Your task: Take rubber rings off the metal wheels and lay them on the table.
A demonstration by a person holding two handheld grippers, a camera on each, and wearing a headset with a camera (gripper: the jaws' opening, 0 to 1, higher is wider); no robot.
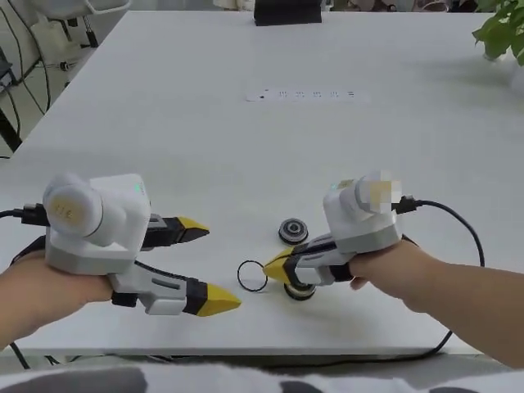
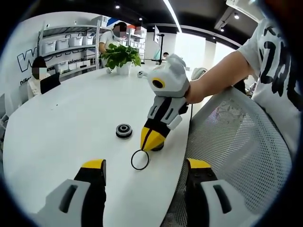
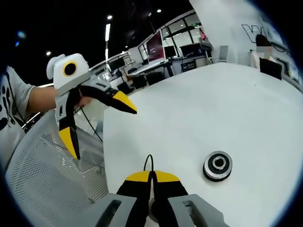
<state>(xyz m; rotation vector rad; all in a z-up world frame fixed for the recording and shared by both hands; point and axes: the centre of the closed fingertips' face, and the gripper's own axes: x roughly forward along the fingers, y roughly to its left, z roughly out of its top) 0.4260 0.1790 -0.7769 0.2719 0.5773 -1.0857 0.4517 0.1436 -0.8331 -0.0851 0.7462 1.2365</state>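
Lying low near the table's front edge, the right gripper [image 1: 280, 267] points to the left, and its yellow tips are pressed together on the edge of a thin black rubber ring [image 1: 252, 276]. The ring lies flat on the smooth white table [image 1: 246, 147]. One metal wheel [image 1: 300, 292] sits under this gripper. A second wheel [image 1: 293, 230], round with a dark rim, stands just behind it, apart. The left gripper [image 1: 209, 262] hovers near the ring with its jaws spread wide, holding nothing. Beyond them the tabletop is open. A grey mesh chair back [image 2: 236, 142] is close to the front edge.
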